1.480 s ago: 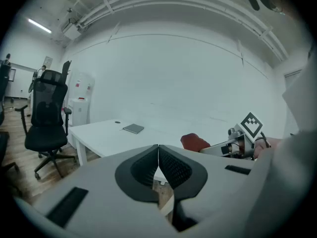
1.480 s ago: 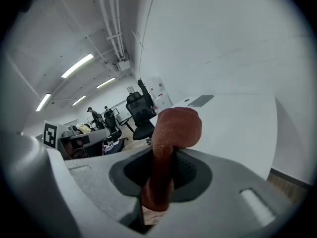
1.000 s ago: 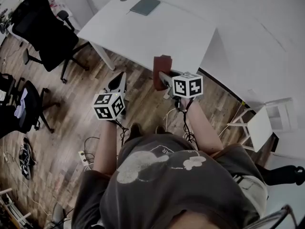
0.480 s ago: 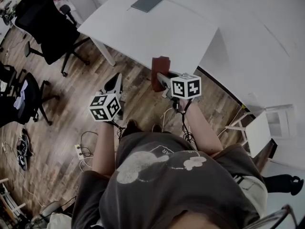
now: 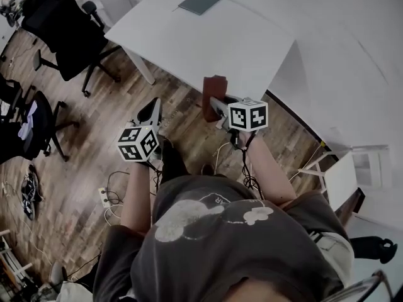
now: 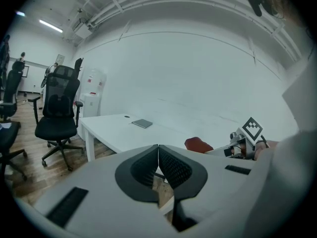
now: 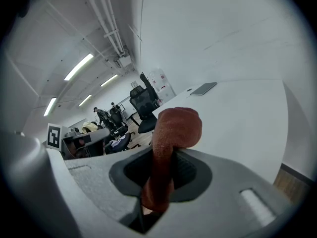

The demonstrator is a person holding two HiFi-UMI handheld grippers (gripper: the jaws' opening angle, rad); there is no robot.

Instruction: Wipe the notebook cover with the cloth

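A dark grey notebook (image 5: pixel 199 1) lies flat near the far edge of the white table (image 5: pixel 208 49). It also shows small in the left gripper view (image 6: pixel 142 123) and the right gripper view (image 7: pixel 203 88). My right gripper (image 5: pixel 213 102) hangs in the air just short of the table's near edge, shut on a reddish-brown cloth (image 5: pixel 214 95). In the right gripper view that cloth (image 7: pixel 171 133) stands up between the jaws of the right gripper (image 7: pixel 162 167). My left gripper (image 5: pixel 151 110) is over the wooden floor left of it. Its jaws are shut and hold nothing (image 6: pixel 158 155).
Black office chairs (image 5: pixel 66 33) stand on the wooden floor to the left of the table. Cables and a power strip (image 5: pixel 104 200) lie on the floor near my feet. A white wall runs behind the table, and a small white stand (image 5: pixel 343 172) is at the right.
The view has drifted slightly as the person steps toward the table; a leg now shows under the left gripper. Both grippers hold much the same pose, with the cloth still clamped.
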